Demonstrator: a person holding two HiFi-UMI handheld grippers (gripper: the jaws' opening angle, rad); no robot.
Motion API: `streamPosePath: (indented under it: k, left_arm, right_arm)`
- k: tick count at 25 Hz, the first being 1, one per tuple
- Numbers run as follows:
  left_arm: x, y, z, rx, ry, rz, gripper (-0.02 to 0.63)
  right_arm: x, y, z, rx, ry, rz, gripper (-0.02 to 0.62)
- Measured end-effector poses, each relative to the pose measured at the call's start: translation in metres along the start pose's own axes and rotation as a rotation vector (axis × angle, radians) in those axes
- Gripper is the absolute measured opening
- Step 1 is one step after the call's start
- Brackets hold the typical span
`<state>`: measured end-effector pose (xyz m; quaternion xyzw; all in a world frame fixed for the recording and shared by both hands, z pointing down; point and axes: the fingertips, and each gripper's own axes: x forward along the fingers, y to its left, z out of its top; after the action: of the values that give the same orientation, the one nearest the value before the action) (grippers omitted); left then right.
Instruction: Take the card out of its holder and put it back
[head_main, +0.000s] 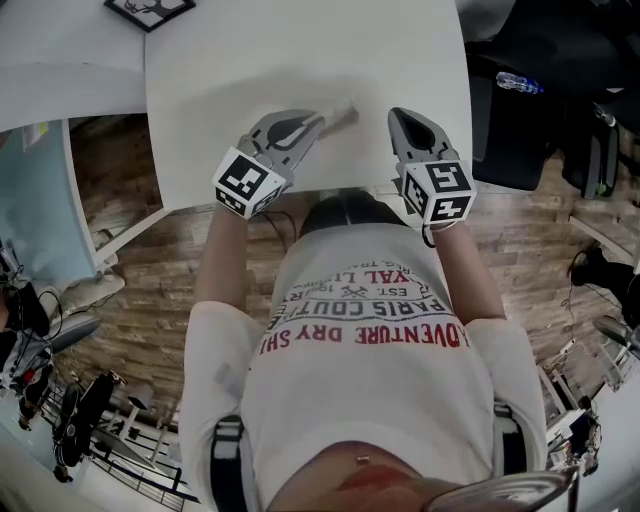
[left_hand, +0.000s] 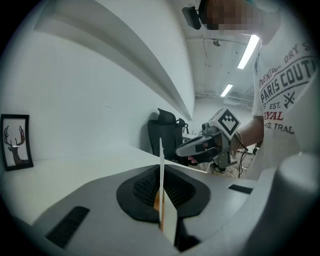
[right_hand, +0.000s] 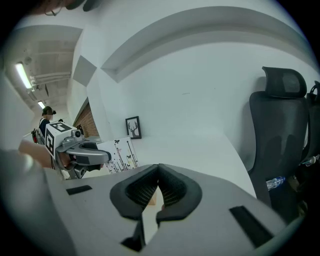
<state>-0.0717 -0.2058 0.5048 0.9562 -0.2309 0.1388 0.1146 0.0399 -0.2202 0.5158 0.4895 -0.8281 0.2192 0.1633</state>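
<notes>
My left gripper (head_main: 322, 120) is shut on a thin white card (head_main: 343, 113) that sticks out past its tips over the white table (head_main: 230, 70). In the left gripper view the card (left_hand: 161, 150) stands edge-on between the black pads (left_hand: 142, 187). The right gripper view shows its face (right_hand: 117, 155), printed with dark stems and butterflies. My right gripper (head_main: 398, 115) hovers a little to the right, apart from the card, with its jaw tips touching (right_hand: 159, 167). A small tan piece (right_hand: 150, 197) shows low in the gap between its pads; I cannot tell what it is.
A framed deer picture (head_main: 150, 8) stands at the table's far edge. A black office chair (right_hand: 280, 135) and a water bottle (head_main: 518, 82) are off the table's right side. The table's near edge runs just under both grippers, wooden floor below.
</notes>
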Motion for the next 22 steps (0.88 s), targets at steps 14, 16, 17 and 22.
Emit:
streamPosePath:
  k: [14, 16, 17, 22]
  left_arm:
    - [0.0057, -0.0045, 0.0001, 0.041, 0.021, -0.059, 0.037]
    - [0.0035, -0.0021, -0.0009, 0.049, 0.026, -0.059, 0.037]
    - [0.0022, -0.0010, -0.0014, 0.051, 0.027, -0.058, 0.037]
    - [0.0028, -0.0052, -0.0074, 0.059, 0.050, -0.069, 0.037]
  right_arm:
    - [-0.0022, 0.0001, -0.0081, 0.021, 0.013, -0.016, 0.020]
    - [-0.0019, -0.0004, -0.0078, 0.023, 0.011, -0.021, 0.020]
    - [-0.0020, -0.0006, -0.0081, 0.025, 0.011, -0.023, 0.020]
    - [-0.0062, -0.0033, -0.0099, 0.027, 0.009, -0.024, 0.020]
